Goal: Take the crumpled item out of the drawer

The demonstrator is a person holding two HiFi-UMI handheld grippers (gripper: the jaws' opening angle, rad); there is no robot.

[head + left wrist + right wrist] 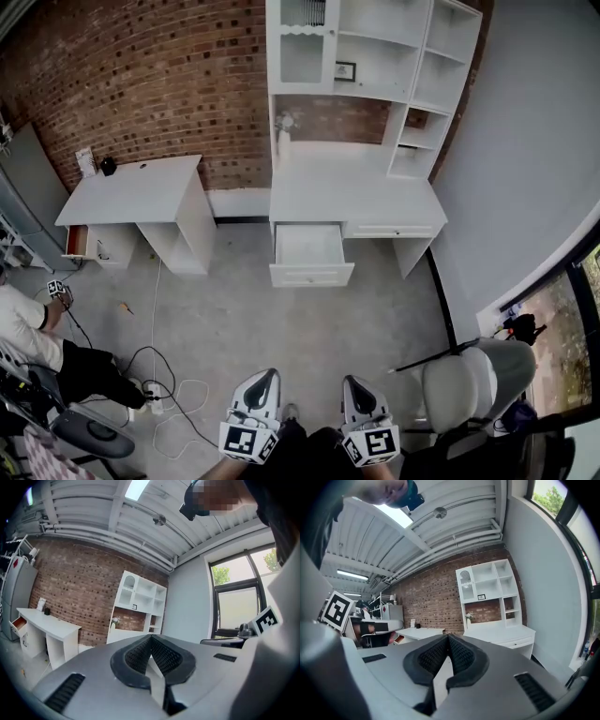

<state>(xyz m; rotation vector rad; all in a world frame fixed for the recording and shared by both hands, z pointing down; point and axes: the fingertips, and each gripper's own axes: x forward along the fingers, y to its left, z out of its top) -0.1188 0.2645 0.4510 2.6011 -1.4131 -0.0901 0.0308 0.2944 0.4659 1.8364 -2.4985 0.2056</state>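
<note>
The white desk (356, 192) stands against the brick wall, its left drawer (309, 251) pulled open toward me. The drawer's inside looks plain white from here, and I make out no crumpled item in it. My left gripper (269, 377) and right gripper (355, 382) are held low at the bottom of the head view, far from the drawer. In the left gripper view the left gripper (151, 639) is shut with nothing in it. In the right gripper view the right gripper (448, 637) is likewise shut and empty.
A shelf hutch (375, 56) tops the desk. A second white desk (131, 187) at the left has a small drawer (77, 241) open. Cables (164, 375) run over the floor. A grey chair (469, 375) is at my right, a seated person (28, 328) at my left.
</note>
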